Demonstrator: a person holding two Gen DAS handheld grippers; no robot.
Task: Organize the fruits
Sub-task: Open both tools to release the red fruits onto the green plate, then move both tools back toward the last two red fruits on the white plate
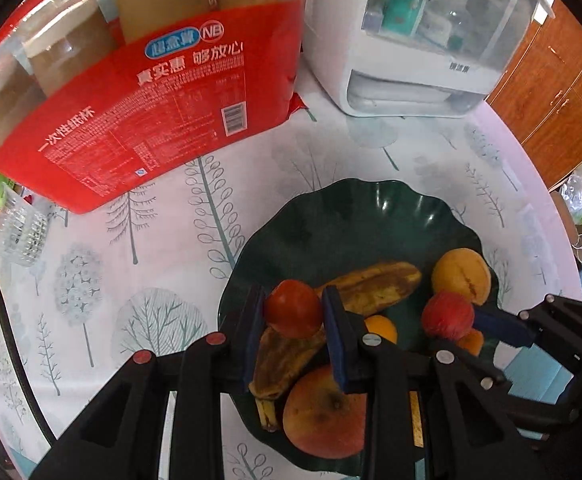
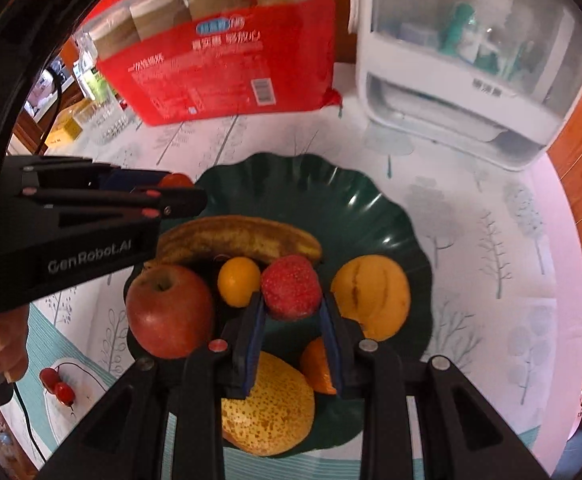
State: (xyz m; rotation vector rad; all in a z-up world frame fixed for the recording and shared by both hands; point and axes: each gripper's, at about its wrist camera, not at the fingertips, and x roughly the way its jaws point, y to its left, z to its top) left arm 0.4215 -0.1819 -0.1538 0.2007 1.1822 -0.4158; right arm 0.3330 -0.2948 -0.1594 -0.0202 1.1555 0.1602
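Both grippers over the dark green plate (image 2: 371, 200) — left gripper (image 1: 294, 312) clamped on a small red tomato (image 1: 293, 309), right gripper (image 2: 291, 312) closed on a rough red fruit (image 2: 291, 287) — each load squarely between its jaws.

The dark green plate (image 2: 371, 200) looks like glossy plastic, its fluted rim catching highlights. The bench (image 1: 163, 264) wears a smooth, faintly sheened printed cover. The left tongs (image 1: 295, 316) and right tongs (image 2: 293, 312) are matt black plastic with blue matt pads (image 1: 337, 340) and small metal rivets. The red fruit (image 2: 291, 286) has a rough, pebbled skin; the apple (image 2: 169, 312) is smooth and shiny. The banana (image 2: 239, 240) is dull and speckled. The cup pack (image 1: 151, 92) is glossy film; the cabinet (image 1: 559, 88) is polished wood.
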